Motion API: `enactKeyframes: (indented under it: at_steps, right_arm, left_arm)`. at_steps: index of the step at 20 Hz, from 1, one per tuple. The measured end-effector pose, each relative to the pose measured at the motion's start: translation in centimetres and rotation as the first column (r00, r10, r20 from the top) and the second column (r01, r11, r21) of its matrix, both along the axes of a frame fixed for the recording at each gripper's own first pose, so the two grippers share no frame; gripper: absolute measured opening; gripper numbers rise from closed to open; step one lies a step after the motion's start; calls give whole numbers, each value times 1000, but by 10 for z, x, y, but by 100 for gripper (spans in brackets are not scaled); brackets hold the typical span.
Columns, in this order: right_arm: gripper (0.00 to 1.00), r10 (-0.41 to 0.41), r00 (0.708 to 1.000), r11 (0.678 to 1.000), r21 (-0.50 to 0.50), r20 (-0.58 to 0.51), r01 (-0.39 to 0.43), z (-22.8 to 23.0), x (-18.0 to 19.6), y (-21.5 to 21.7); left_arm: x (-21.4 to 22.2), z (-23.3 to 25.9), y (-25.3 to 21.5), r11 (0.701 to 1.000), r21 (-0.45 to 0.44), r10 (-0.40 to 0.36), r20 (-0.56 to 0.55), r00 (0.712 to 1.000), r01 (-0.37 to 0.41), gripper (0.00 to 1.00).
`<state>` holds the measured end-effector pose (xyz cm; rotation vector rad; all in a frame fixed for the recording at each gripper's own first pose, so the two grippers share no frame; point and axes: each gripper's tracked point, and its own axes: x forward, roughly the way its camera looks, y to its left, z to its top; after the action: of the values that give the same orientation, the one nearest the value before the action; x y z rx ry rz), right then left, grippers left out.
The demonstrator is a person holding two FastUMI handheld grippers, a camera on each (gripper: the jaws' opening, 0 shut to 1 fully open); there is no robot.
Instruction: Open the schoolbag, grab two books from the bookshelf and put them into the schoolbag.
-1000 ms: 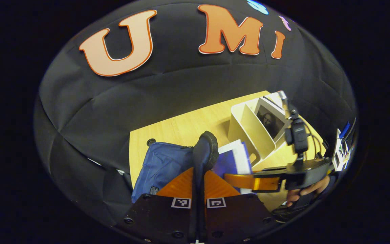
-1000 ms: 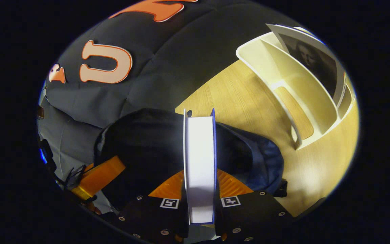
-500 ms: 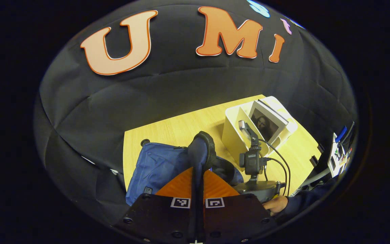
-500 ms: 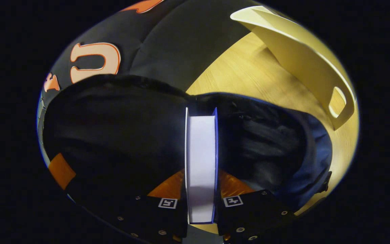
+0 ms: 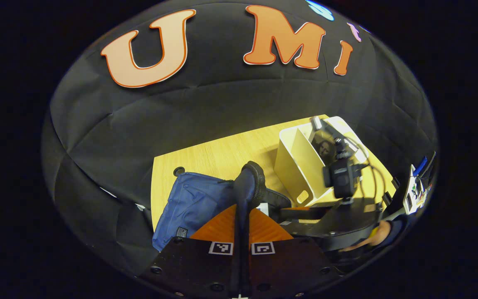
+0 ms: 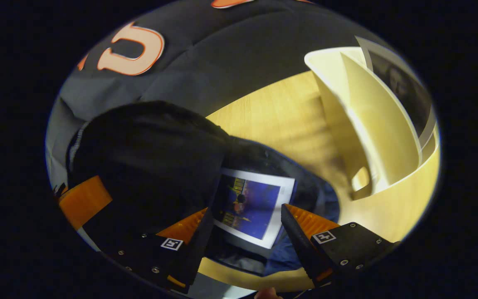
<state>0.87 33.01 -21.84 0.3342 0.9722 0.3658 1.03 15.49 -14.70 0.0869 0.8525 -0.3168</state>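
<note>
The blue schoolbag (image 5: 189,201) lies on the wooden table (image 5: 222,155). My left gripper (image 5: 243,207) is shut on the bag's black padded flap (image 5: 250,185) and holds it up. In the right gripper view a blue-covered book (image 6: 250,205) lies flat inside the open bag (image 6: 326,195), under the raised flap (image 6: 147,162). Just above that book my right gripper (image 6: 247,209) stands open, holding nothing. The white bookshelf (image 5: 299,166) is right of the bag and holds a book with a portrait cover (image 5: 325,145), which leans in its far slot (image 6: 405,87).
The right gripper's body (image 5: 338,224) with its camera (image 5: 340,178) and the hand holding it (image 5: 382,232) sit between the bag and the bookshelf (image 6: 371,137). A round hole (image 5: 179,171) marks the table's far left. Small clutter (image 5: 415,187) stands at the right edge.
My right gripper has opened and let go of the blue book, which now lies flat in the bag; the gripper has drawn back. The left gripper still holds the flap up.
</note>
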Motion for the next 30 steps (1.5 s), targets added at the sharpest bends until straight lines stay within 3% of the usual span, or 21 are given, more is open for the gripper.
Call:
enactKeyframes:
  at_steps: [5, 9, 17, 22, 29, 30]
  right_arm:
    - [97, 58, 992, 978, -204, 111, -34, 45, 20, -61]
    - [97, 106, 992, 954, -288, 73, -81, 82, 16, -108]
    - [97, 48, 997, 896, -444, 63, -15, 128, 68, -205]
    - [98, 3, 998, 887, -461, -61, -31, 98, 99, -237]
    - [97, 8, 967, 883, -451, -254, -126, 50, 119, -240]
    - [82, 0, 964, 878, -462, -264, -126, 48, 120, -239]
  left_arm:
    - [1, -5, -7, 1000, 3, -5, -2, 1000, 5, 2]
    - [-1, -9, -5, 1000, -10, 15, -7, 1000, -15, 2]
    - [-5, -18, -6, 998, -39, 48, -21, 999, -49, 2]
    - [-6, -25, -9, 996, -59, 66, -38, 997, -68, 2]
    - [-7, -32, -6, 994, -67, 86, -54, 995, -90, 2]
    - [-7, -33, -6, 993, -69, 89, -58, 994, -93, 2]
